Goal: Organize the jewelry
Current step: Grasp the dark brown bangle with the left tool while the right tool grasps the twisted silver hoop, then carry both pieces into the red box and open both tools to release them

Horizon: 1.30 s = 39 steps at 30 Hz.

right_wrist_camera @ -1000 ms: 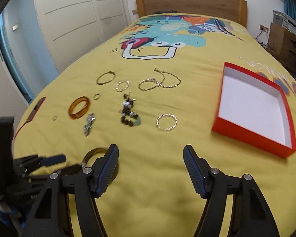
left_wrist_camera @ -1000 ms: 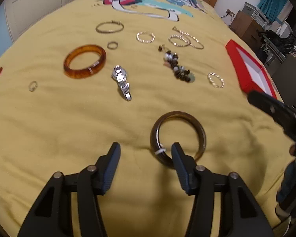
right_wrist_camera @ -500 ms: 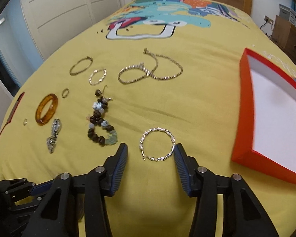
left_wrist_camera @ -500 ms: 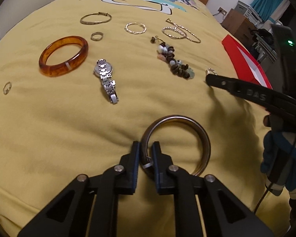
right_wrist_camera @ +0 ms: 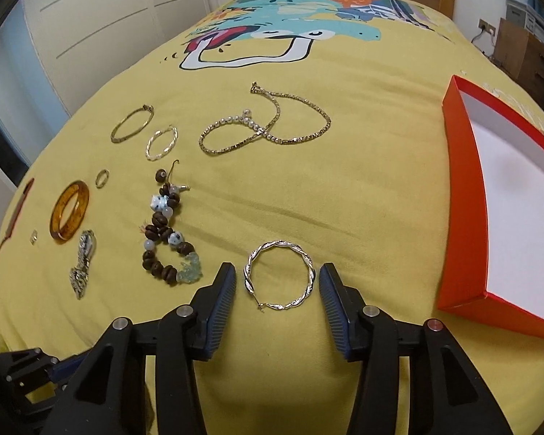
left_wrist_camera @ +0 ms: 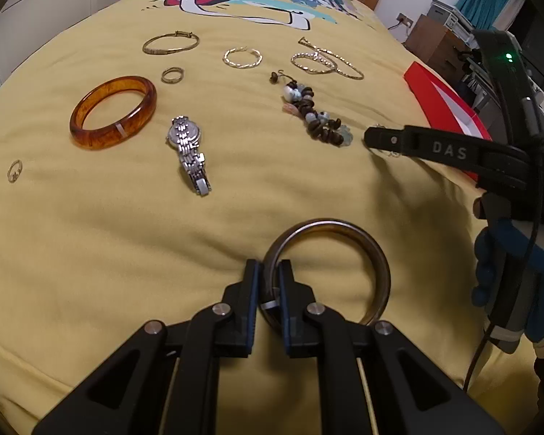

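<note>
My left gripper [left_wrist_camera: 269, 282] is shut on the near-left rim of a dark brown bangle [left_wrist_camera: 377, 264] that lies on the yellow bedspread. My right gripper [right_wrist_camera: 276, 282] is open, its fingers on either side of a twisted silver hoop [right_wrist_camera: 278, 278] that lies flat on the bed. The right gripper also shows in the left wrist view [left_wrist_camera: 377, 141], at the right. A red box with a white inside [right_wrist_camera: 511, 195] sits open to the right of the hoop.
More jewelry lies spread on the bed: an amber bangle [left_wrist_camera: 113, 112], a silver watch [left_wrist_camera: 189, 152], a beaded bracelet [right_wrist_camera: 165, 232], gold chains [right_wrist_camera: 268, 123], thin gold bangles [left_wrist_camera: 171, 42], small rings [left_wrist_camera: 172, 74]. Wardrobe doors stand left, headboard behind.
My left gripper closed on the brown bangle's rim. My right gripper moved forward and down until its open fingers straddle the twisted silver hoop.
</note>
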Motion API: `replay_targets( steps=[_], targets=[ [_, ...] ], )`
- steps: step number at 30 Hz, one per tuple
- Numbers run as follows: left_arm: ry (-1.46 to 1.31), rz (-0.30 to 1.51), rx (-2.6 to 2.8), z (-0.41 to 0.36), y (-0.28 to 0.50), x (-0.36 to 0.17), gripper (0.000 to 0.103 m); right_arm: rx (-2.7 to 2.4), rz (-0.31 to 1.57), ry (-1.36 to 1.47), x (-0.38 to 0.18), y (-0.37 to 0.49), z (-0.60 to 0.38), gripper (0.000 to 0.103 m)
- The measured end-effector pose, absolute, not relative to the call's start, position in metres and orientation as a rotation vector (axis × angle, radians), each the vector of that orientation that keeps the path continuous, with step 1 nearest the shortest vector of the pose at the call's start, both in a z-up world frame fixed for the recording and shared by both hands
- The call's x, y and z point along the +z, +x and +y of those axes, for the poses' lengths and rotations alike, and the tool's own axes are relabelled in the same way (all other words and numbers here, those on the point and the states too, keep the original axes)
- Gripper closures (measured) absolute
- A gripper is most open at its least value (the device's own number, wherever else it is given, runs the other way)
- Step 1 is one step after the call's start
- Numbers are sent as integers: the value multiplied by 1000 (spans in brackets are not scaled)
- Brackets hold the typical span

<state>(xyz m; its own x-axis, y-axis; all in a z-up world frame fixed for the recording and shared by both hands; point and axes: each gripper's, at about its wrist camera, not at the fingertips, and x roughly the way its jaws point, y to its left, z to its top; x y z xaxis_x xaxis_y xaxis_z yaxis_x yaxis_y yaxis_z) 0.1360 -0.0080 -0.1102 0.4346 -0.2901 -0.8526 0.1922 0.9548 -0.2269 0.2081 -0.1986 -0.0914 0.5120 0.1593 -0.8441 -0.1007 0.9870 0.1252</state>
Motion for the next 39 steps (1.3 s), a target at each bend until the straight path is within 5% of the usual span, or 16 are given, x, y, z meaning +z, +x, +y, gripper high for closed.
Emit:
replay_targets(
  steps=[5,8,27,39],
  targets=[
    [-90,1076,-297,-10,137,-110,94,156,1035,65,-95,211,-199,50],
    [-85,1070,-302,-12,136,-109,94,161,1040,39,-97,212,-197,63],
    [-84,1068,-285,-27,108,-73,94,192,905,108,-26,116,-247,64],
    [-27,996,-440,-141,143,-4,94,55,816,109,18,106,-366,64]
  ],
)
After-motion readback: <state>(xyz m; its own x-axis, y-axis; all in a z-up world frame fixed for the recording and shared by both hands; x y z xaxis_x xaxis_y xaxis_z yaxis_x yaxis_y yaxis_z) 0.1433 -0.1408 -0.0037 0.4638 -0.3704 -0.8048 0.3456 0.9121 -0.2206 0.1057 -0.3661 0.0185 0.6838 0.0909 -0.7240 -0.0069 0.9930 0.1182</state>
